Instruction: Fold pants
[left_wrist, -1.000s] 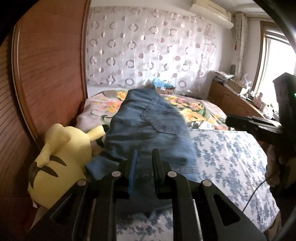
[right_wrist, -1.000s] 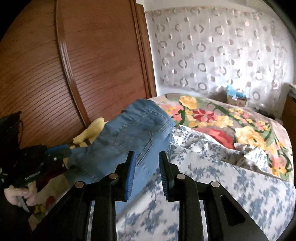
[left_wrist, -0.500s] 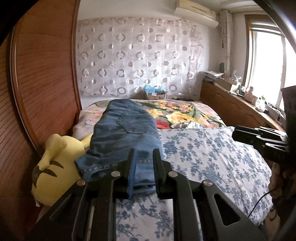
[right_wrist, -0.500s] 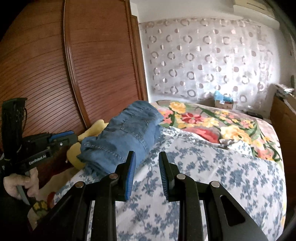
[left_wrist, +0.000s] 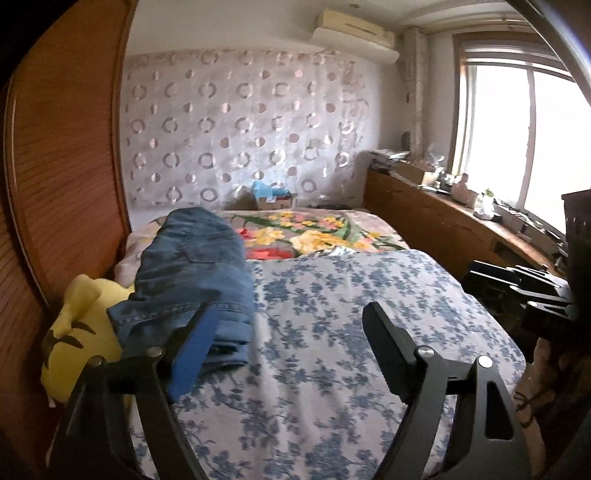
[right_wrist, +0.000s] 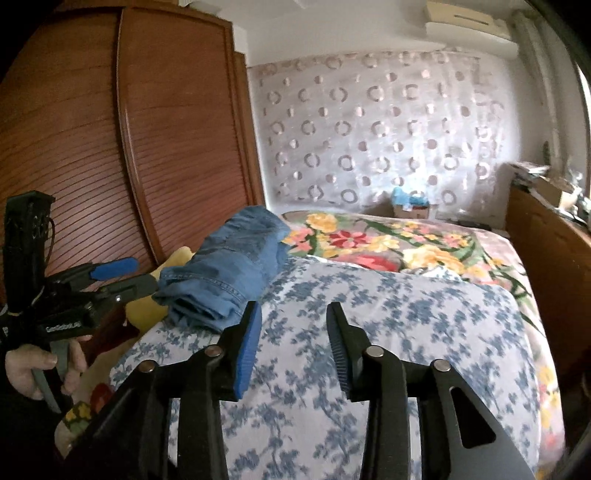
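Observation:
The folded blue jeans (left_wrist: 195, 273) lie along the left side of the bed, next to the wardrobe, partly resting on a yellow plush toy. They also show in the right wrist view (right_wrist: 232, 269). My left gripper (left_wrist: 290, 314) is open wide and empty, held back from the jeans' near end. My right gripper (right_wrist: 293, 314) is open and empty above the blue-flowered sheet, right of the jeans. The left gripper also shows at the left of the right wrist view (right_wrist: 122, 277).
A yellow plush toy (left_wrist: 77, 328) lies between jeans and the wooden wardrobe (left_wrist: 62, 155). A blue-flowered sheet (left_wrist: 351, 314) covers the near bed, a bright floral blanket (left_wrist: 314, 232) the far part. A wooden sideboard (left_wrist: 443, 221) with clutter runs along the right under the window.
Both grippers have pulled back from the jeans and opened. The left gripper let go of the jeans' near edge, and the jeans now lie free on the bed.

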